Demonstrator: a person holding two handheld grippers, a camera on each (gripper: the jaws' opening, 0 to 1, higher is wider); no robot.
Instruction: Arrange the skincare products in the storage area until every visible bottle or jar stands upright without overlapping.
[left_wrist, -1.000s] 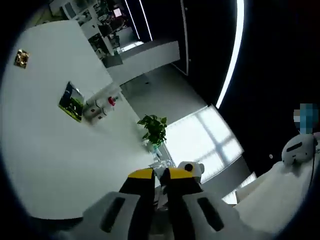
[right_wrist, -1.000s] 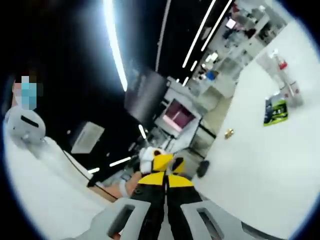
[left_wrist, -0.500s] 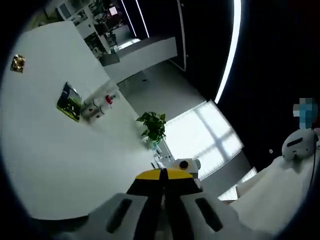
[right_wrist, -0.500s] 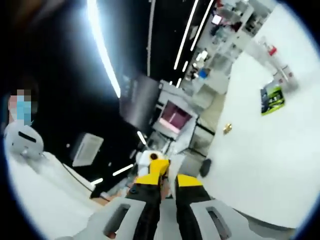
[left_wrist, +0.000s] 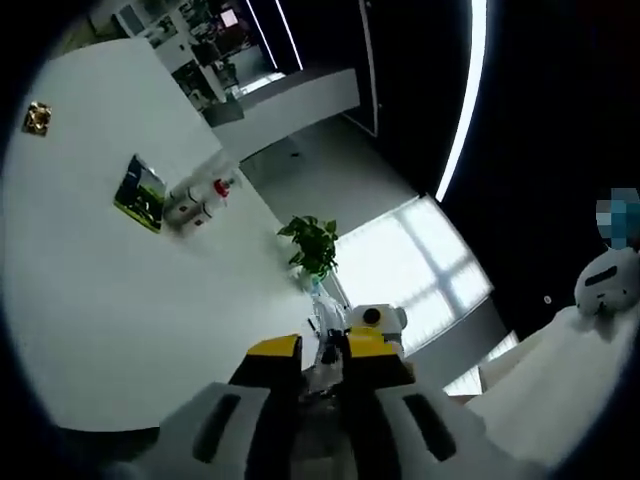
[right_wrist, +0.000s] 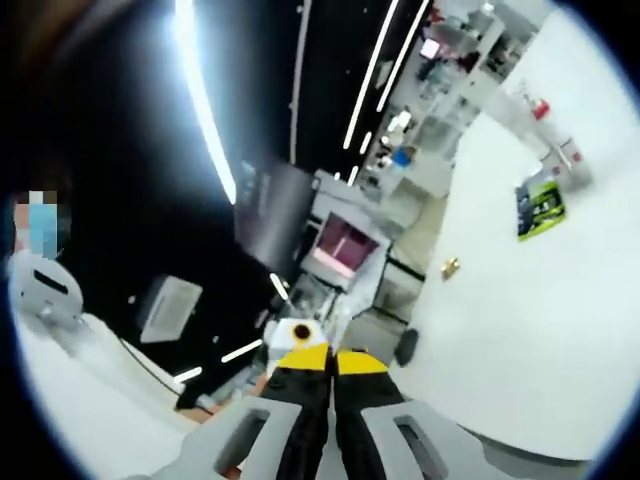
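Lighting, left gripper view: dark overhead; one long light strip (left_wrist: 462, 100) at 1 o'clock, blown out to pure white. Bright window (left_wrist: 415, 270) near centre, also overexposed. White wall surface (left_wrist: 110, 290) from 8 to 11 o'clock evenly lit, no strong shadows.

Lighting, right gripper view: light strip (right_wrist: 205, 110) at 11 o'clock with heavy glare; thinner ceiling strips (right_wrist: 375, 70) toward 1 o'clock.

Quality: strong fisheye bending at edges; right gripper view softer, smeared with motion blur; distant detail unresolved.

We see the left gripper (left_wrist: 322, 352) raised, jaws slightly parted. Right gripper (right_wrist: 331, 359) also up, jaws pressed together, holding nothing.
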